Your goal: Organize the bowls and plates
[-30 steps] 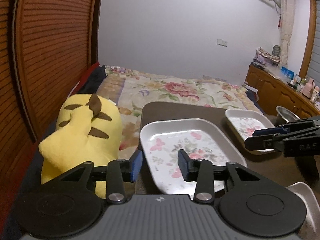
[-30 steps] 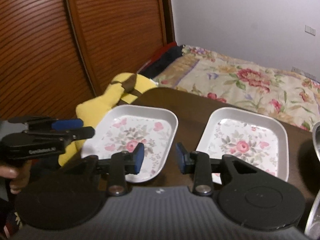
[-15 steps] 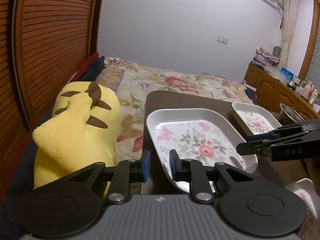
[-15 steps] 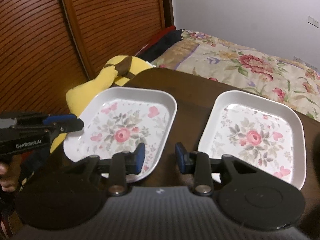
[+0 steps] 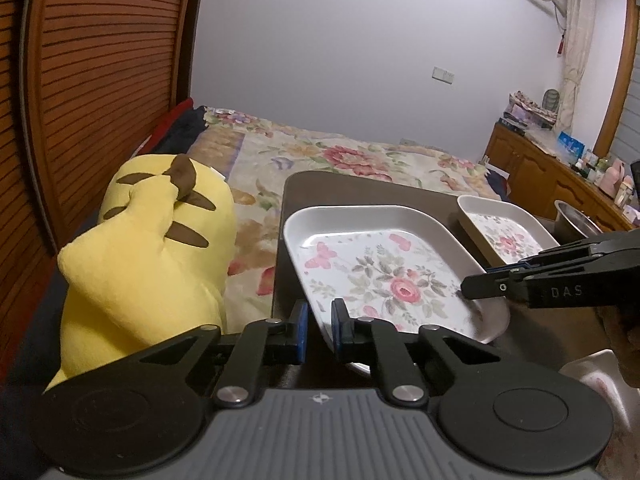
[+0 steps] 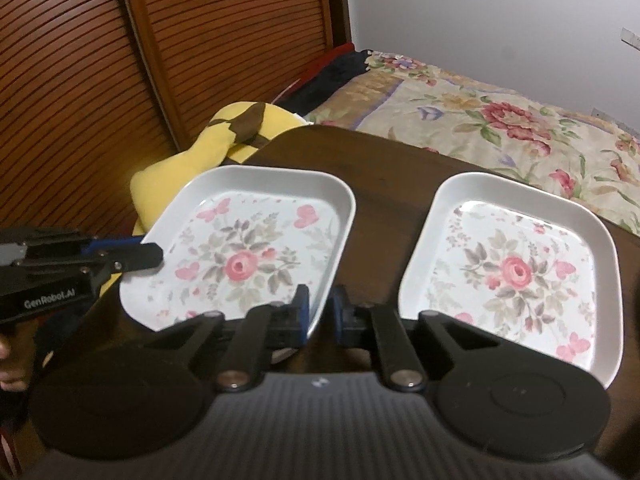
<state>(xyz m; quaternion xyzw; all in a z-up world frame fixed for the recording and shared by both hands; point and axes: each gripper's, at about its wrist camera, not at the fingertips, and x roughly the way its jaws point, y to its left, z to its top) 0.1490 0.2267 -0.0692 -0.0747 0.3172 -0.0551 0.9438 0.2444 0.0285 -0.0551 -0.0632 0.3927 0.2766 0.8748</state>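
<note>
Two white square plates with rose and butterfly prints lie on a dark brown table point(image 6: 384, 168). My left gripper point(image 5: 319, 328) is shut on the near left rim of the left plate point(image 5: 384, 276). My right gripper point(image 6: 320, 314) is shut on the near right rim of that same plate point(image 6: 248, 252). Each gripper shows in the other's view: the right gripper point(image 5: 476, 278) on the plate's right edge, the left gripper point(image 6: 154, 254) on its left edge. The second plate point(image 6: 516, 264) sits untouched to the right.
A yellow plush toy point(image 5: 148, 248) leans against the table's left side. A bed with a floral cover point(image 5: 320, 156) lies beyond the table. A metal bowl point(image 5: 576, 220) stands at the far right, and part of another white dish point(image 5: 596, 376) shows at the lower right.
Both pairs of jaws have gone from open to shut on the left plate's rim. The right gripper has sunk a little closer to the plates.
</note>
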